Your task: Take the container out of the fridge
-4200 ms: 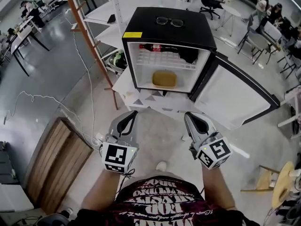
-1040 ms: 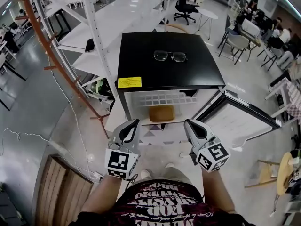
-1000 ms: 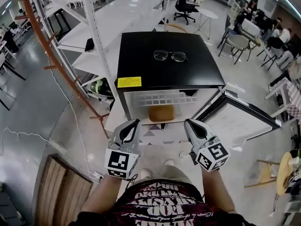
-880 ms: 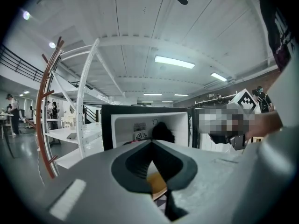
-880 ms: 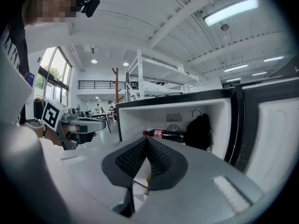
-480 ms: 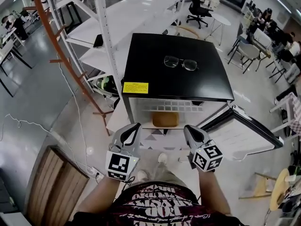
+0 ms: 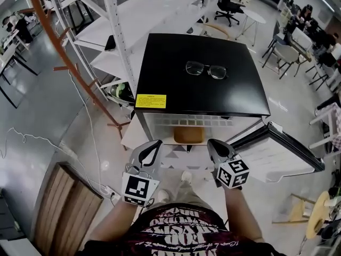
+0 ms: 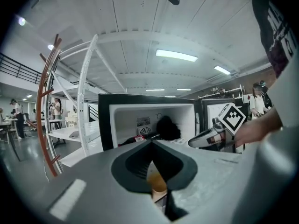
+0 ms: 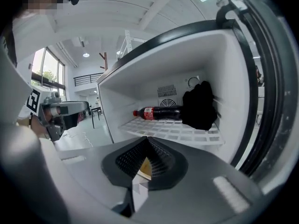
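Observation:
The black mini fridge (image 7: 200, 89) stands with its door (image 7: 282, 153) swung open to the right. On its lower floor sits a tan container (image 7: 188, 135), which also shows through the jaw slits in the left gripper view (image 8: 156, 183) and the right gripper view (image 9: 145, 168). My left gripper (image 7: 156, 143) and right gripper (image 7: 211, 142) hover side by side just before the opening, each shut and holding nothing, apart from the container. The jaw tips (image 8: 150, 142) (image 9: 147, 139) point into the fridge.
A cola bottle (image 9: 161, 112) and a black bundle (image 9: 198, 105) lie on the wire shelf (image 9: 173, 130). Glasses (image 7: 206, 69) rest on the fridge top. White shelving (image 7: 122, 25) and a rust-coloured pole (image 7: 53, 52) stand left; a wooden board (image 7: 64, 207) lies on the floor.
The person has stepped closer to the fridge. Both grippers have moved forward to its opening, and the head view now looks more down onto the fridge top. The jaws stay shut.

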A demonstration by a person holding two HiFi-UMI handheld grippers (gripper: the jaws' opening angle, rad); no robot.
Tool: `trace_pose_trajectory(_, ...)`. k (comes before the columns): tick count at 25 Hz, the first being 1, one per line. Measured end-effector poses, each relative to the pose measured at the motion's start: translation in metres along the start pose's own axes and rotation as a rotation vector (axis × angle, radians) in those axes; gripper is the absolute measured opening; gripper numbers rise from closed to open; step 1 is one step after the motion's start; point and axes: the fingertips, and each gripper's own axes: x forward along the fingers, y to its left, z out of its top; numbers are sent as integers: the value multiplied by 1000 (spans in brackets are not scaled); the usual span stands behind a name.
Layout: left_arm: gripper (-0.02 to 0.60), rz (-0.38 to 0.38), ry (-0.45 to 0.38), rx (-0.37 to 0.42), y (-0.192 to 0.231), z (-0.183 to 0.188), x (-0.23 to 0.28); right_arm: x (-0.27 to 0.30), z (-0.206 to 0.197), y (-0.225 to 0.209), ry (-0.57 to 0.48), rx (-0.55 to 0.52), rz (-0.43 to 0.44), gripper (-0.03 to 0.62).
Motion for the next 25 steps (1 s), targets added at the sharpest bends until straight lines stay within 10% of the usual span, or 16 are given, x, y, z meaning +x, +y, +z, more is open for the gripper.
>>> trace_pose_trajectory(25,0,35,47,-39,25,-15,16,74,-98,-67,226,106,-88,76)
